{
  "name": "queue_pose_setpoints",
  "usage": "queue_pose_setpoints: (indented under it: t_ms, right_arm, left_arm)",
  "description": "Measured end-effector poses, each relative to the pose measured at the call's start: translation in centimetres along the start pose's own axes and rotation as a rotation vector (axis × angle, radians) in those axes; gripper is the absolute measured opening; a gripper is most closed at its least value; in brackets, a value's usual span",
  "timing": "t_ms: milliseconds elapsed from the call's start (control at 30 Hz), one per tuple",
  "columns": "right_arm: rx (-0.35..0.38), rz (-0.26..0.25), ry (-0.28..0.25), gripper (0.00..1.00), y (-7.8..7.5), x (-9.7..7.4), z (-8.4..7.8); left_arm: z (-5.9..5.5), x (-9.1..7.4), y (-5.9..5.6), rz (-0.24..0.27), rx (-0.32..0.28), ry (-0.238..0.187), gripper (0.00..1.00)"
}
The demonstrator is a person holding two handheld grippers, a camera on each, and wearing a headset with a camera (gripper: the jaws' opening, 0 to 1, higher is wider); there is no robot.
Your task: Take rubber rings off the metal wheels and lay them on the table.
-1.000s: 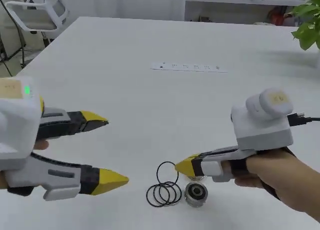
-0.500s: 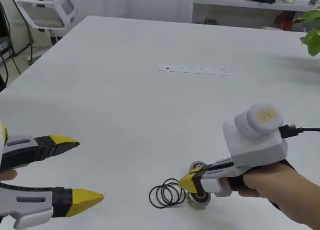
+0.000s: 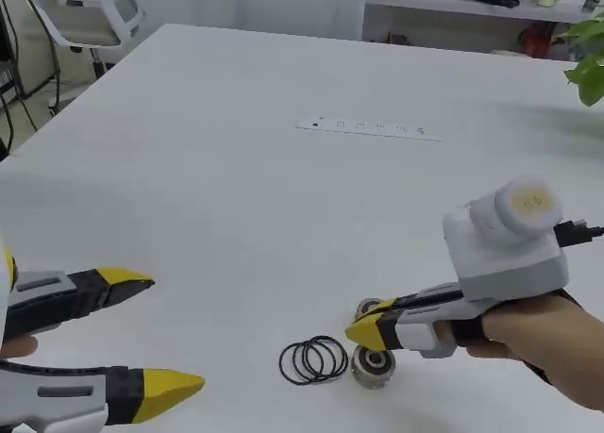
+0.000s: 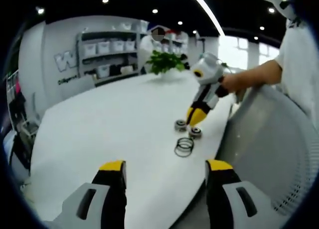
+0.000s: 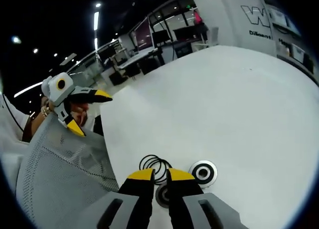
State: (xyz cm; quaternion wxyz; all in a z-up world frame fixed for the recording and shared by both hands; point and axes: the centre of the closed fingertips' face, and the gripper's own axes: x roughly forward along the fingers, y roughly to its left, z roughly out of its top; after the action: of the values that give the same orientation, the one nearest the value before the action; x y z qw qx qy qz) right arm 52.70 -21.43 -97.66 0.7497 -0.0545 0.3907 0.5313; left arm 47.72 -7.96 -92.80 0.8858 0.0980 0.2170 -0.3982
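We are holding the left gripper [image 3: 177, 333] low at the left edge of the table [image 3: 236, 169], jaws standing wide apart and gripping nothing. In the left gripper view its jaws are gaping the same way [image 4: 165, 166], pointing across the table at the work, well apart from it. Right of it the rings [image 3: 313, 359] are lying flat on the table in a small overlapping pile of black loops; we are seeing the same pile in the left gripper view [image 4: 184, 146] and in the right gripper view [image 5: 154, 166]. Just beside the pile on the right the near wheel [image 3: 373, 364] is sitting on the table, and the far wheel [image 3: 370, 309] is sitting just behind it, partly hidden by the yellow tip. The right gripper [image 3: 363, 331] is coming in from the right in a hand [image 3: 538, 343], its tip hanging between the two wheels. Its jaws are standing almost together with a thin gap [image 5: 162, 178], and we are seeing nothing pinched in them; the near wheel [image 5: 162, 194] is showing through the gap and the far wheel [image 5: 205, 172] is lying just right of the tips. Whether the tip is touching a wheel we cannot tell
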Motion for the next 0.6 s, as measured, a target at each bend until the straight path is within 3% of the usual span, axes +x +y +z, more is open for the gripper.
queue_pose_setpoints:
  t_ms: [233,433,500,600]
  right_arm:
    - [-0.072,0.036,0.002,0.19,1.4,-1.3,0.6]
    - [-0.144,0.039,-0.02,0.31,2.8,-3.3,1.1]
    - [-0.119,0.071,-0.056,0.34,3.7,-4.1,1.6]
    - [-0.131,0.078,-0.116,0.4,4.6,-5.3,2.3]
  left_arm:
    - [0.2,-0.1,0.0,0.004,-0.004,-0.01,0.65]
    - [0.3,0.3,-0.2,-0.005,-0.011,-0.014,0.67]
    - [0.3,0.3,-0.4,-0.015,-0.015,-0.017,0.67]
    - [0.4,0.2,-0.4,-0.018,-0.021,-0.025,0.69]
